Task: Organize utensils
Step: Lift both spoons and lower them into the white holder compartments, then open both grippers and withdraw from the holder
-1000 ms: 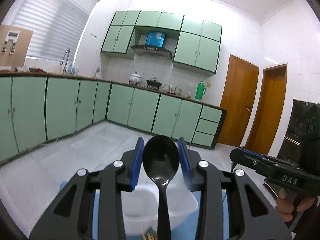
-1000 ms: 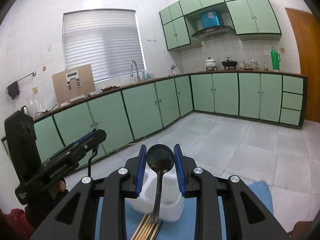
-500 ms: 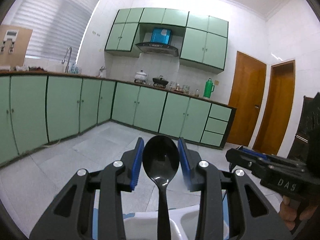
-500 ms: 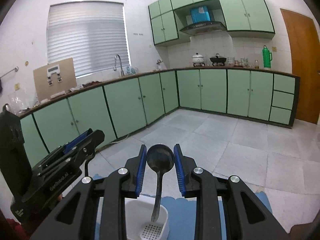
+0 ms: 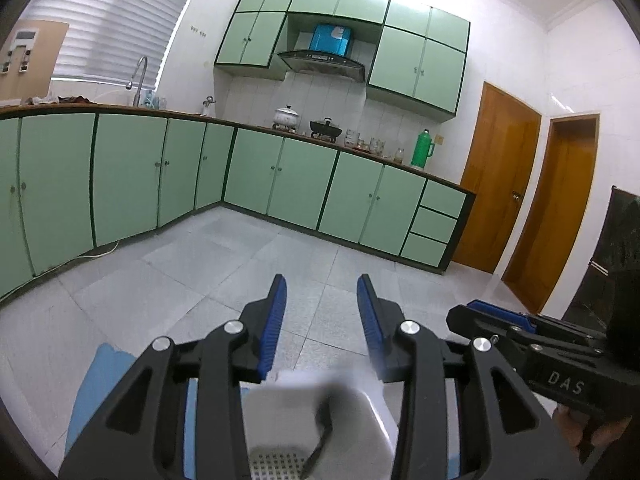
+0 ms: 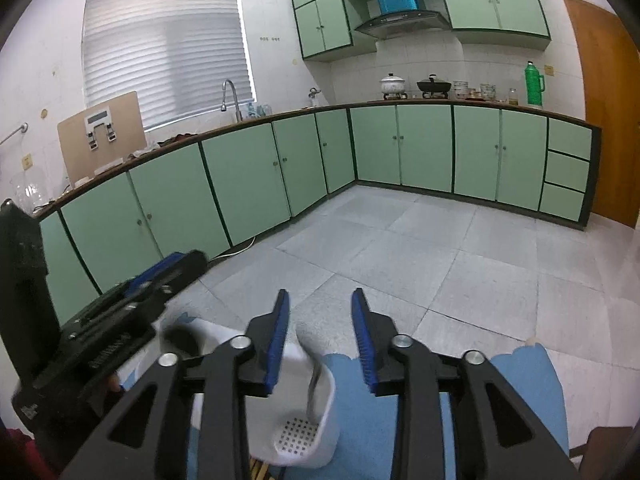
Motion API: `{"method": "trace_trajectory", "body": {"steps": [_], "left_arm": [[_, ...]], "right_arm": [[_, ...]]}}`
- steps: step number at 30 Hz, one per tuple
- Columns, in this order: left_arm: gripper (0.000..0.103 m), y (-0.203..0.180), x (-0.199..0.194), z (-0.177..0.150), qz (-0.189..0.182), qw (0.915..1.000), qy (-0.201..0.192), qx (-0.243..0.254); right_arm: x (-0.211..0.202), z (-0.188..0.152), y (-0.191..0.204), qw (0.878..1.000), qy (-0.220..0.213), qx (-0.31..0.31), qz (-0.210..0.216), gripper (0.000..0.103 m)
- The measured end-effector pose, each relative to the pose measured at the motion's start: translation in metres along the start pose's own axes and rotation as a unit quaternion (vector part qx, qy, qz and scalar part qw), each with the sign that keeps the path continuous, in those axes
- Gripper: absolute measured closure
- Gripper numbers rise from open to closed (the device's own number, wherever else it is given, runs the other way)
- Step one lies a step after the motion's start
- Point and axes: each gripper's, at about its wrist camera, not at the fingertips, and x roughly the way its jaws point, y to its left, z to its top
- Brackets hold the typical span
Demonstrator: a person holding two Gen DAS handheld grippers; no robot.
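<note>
Blur hides both spoons inside the white holder; left fingers and right fingers spread, empty.

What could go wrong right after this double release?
1. Both spoons look blurred, as if mid-drop: the black spoon and the steel spoon could bounce or tip out of the white holder.
2. The open left gripper and open right gripper hover just above the holder; moving off low could knock it over.
3. The two grippers are close together and might collide.
</note>
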Motion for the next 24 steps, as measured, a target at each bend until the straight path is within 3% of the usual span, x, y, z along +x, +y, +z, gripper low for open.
{"method": "trace_trajectory", "body": {"steps": [5,9,18,24], "left_arm": [[0.058,-0.001,-0.038,0.001,0.006,0.9999,0.005,0.012],[0.049,-0.006,-0.076,-0.016,0.02,0.9987,0.043,0.019],[0.041,-0.016,-0.153,-0.117,0.041,0.9855,0.163,0.022],[0.041,-0.01,-0.179,-0.171,0.056,0.9714,0.23,0.016]], "right_arm": [[-0.029,-0.012,-0.004,1.0,0.001,0.002,-0.01,0.058],[-0.061,-0.042,-0.004,1.0,0.015,0.008,-0.009,0.046],[-0.123,-0.158,0.022,0.995,0.101,0.024,-0.008,0.041],[-0.148,-0.206,0.042,0.99,0.141,0.019,-0.004,0.041]]}}
